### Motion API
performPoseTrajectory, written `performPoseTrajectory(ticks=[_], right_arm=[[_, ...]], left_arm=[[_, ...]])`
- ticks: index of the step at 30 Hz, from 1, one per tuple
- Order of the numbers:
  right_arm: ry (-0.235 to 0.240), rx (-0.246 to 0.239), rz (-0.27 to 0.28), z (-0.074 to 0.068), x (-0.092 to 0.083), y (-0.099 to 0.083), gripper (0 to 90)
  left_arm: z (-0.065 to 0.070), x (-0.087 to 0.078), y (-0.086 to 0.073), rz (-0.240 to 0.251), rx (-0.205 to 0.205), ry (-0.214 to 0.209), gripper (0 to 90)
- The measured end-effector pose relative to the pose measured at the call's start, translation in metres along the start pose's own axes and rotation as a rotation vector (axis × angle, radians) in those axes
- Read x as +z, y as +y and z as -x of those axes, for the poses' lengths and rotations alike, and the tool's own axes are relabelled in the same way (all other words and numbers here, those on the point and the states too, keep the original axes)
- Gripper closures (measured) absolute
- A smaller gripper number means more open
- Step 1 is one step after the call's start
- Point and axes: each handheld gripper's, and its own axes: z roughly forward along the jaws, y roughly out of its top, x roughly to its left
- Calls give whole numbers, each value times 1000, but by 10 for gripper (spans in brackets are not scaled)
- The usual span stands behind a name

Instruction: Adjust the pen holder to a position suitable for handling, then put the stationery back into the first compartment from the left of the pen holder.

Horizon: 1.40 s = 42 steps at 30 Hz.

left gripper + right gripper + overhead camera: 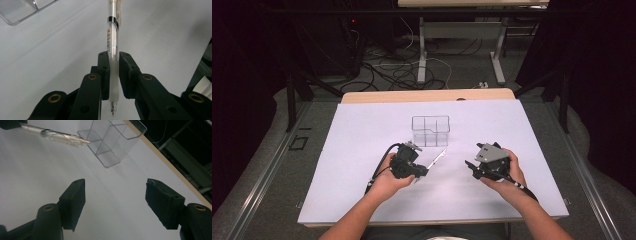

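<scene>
A clear plastic pen (113,37) with a frosted grip is clamped between the jaws of my left gripper (113,56), its tip toward the camera and its clip end pointing away. From above, the left gripper (419,172) holds the pen (435,160) slanted up toward a clear compartmented organizer (430,131), which stands upright near the middle of the white table sheet. To the right of the pen, my right gripper (472,167) stands open. Its jaws (115,192) are wide apart with only the white sheet between them, and they face the pen (57,136) and the organizer (110,142).
The white sheet (362,150) covers the table, with a wooden edge (427,95) along the far side. Beyond the table are the floor with cables (402,70) and another table's legs (422,55). Dark curtains flank both sides.
</scene>
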Motion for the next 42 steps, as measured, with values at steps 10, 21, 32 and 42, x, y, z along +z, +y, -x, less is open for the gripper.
performPoseTrajectory(ticks=[10,21,32,42], right_arm=[[18,-373,44,-34,6,8,395],[55,-511,56,-48,16,8,424],[40,-685,47,-65,19,6,441],[28,-951,50,-75,18,6,547]], left_arm=[[1,3,-1,-16,9,-9,796],[0,6,-2,-20,-19,-27,797],[6,13,-4,-49,0,-43,796],[10,14,-7,-62,-6,-64,796]])
